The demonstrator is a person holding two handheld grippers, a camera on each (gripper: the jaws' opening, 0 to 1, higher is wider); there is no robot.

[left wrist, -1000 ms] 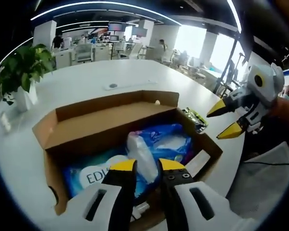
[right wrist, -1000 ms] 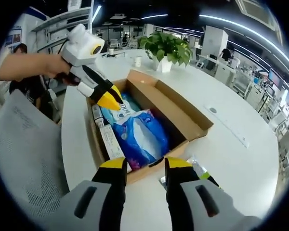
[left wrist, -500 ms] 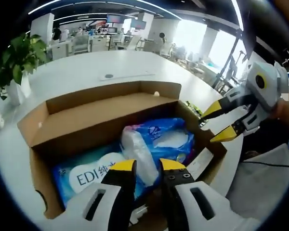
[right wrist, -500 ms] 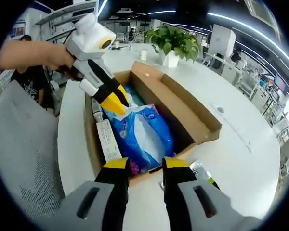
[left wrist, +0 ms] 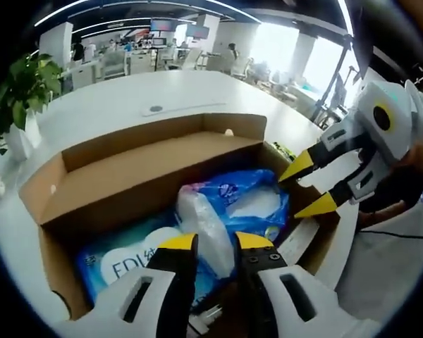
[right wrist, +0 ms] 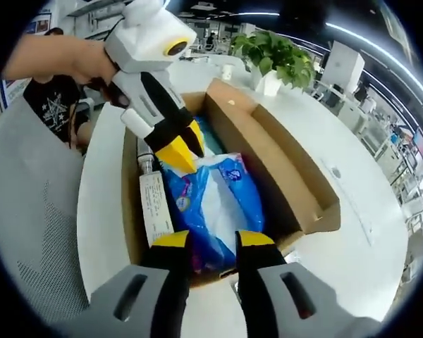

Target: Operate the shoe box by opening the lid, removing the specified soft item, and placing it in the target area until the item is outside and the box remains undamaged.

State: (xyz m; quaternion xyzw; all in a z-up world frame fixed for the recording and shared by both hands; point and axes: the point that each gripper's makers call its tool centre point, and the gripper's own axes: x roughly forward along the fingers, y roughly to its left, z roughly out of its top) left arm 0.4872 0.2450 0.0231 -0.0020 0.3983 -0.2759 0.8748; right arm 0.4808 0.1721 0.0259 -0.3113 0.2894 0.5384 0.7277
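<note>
your left gripper and right gripper both hung over the open shoe box, jaws apart, above the blue soft pack, gripping nothing.

I see the open shoe box on the counter, a soft pack lying inside it. A potted plant stands on the counter beyond the box. My left tongs and right tongs hang over opposite ends.
</note>
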